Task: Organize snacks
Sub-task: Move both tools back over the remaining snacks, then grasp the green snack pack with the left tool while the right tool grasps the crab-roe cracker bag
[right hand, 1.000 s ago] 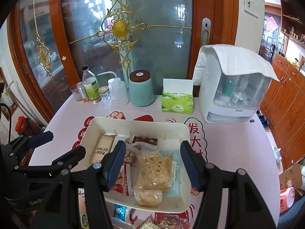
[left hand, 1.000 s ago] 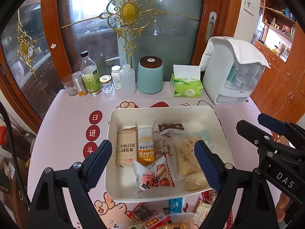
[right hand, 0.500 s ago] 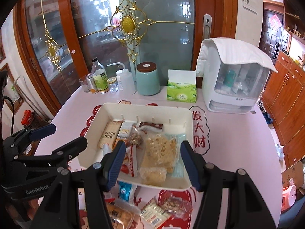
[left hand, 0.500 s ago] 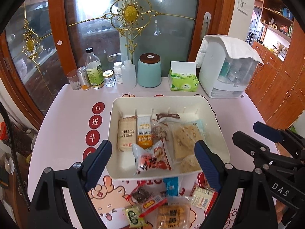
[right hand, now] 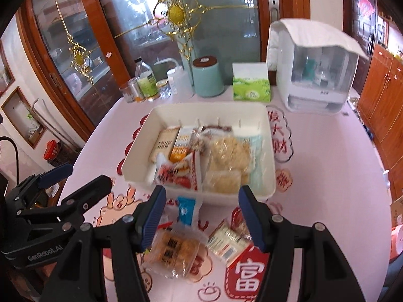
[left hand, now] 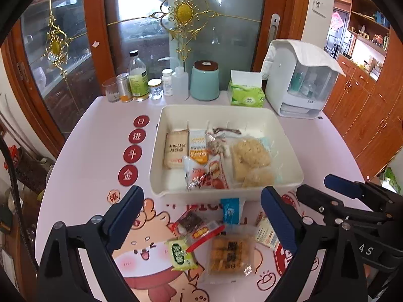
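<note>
A cream plastic bin [left hand: 284,136] [right hand: 270,158] on the pink table holds several snack packs, among them a red and white bag [left hand: 205,176] [right hand: 178,172]. Loose packs lie in front of it: a clear pack of golden pastries [left hand: 230,251] [right hand: 173,249], a green packet [left hand: 181,254], a blue packet [left hand: 230,210] [right hand: 186,210], a dark packet [left hand: 189,221] and a white packet [right hand: 225,241]. My left gripper [left hand: 201,216] is open and empty above the loose packs. My right gripper [right hand: 201,215] is open and empty above them too.
At the table's far edge stand bottles and jars [left hand: 137,78], a teal canister [left hand: 204,80], a green tissue box [left hand: 246,94] and a white dispenser [left hand: 299,80]. A glass door with gold trim is behind. Wooden cabinets [left hand: 372,115] are at the right.
Both grippers have pulled back and up from the bin, so the loose packs in front of it have come into view. Both stay open and empty.
</note>
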### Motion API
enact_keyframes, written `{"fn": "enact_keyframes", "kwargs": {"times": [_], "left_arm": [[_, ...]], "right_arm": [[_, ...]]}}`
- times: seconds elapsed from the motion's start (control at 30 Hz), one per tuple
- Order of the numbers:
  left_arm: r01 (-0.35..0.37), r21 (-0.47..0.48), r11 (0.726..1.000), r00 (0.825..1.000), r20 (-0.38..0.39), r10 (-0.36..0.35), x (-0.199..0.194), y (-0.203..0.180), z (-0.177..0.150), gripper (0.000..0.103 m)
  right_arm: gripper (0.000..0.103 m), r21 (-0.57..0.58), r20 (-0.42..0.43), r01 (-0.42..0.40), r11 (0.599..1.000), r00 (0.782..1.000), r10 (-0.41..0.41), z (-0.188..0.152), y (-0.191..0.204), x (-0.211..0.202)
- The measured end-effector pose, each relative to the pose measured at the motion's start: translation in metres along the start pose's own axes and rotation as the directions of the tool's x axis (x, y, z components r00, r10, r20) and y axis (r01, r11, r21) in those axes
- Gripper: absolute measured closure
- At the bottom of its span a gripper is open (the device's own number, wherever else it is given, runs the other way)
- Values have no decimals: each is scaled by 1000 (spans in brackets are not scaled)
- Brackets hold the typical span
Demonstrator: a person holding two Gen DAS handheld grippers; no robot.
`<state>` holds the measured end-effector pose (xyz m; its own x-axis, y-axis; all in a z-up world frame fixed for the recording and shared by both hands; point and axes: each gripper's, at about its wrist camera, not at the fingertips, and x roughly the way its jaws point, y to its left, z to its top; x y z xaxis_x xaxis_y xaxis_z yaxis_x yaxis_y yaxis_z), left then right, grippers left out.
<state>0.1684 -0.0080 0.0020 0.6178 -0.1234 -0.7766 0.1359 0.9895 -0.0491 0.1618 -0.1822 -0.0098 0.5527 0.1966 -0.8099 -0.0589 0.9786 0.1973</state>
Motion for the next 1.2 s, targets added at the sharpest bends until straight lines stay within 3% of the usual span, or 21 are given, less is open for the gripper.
{"fn": "enact_keyframes", "kwargs": {"times": [0.33, 0.67, 0.87, 1.2], "left_arm": [[-18, -54, 998, 988, -151, 10, 41, 35, -45, 6], [-63, -131, 989, 956, -293, 22, 92, 71, -92, 6], [-79, -157, 984, 939, -343, 21, 112, 90, -107, 6], [-84, -181, 980, 924, -381, 9, 134, 109, -114, 6]], "right_arm": [[34, 4, -123, -35, 999, 992, 35, -44, 13, 37], [32, 59, -271, -24, 998, 962, 39, -81, 28, 99], [32, 78, -330, 13, 997, 944, 13, -92, 35, 134], [17, 84, -358, 26, 996, 934, 5, -90, 45, 165]]}}
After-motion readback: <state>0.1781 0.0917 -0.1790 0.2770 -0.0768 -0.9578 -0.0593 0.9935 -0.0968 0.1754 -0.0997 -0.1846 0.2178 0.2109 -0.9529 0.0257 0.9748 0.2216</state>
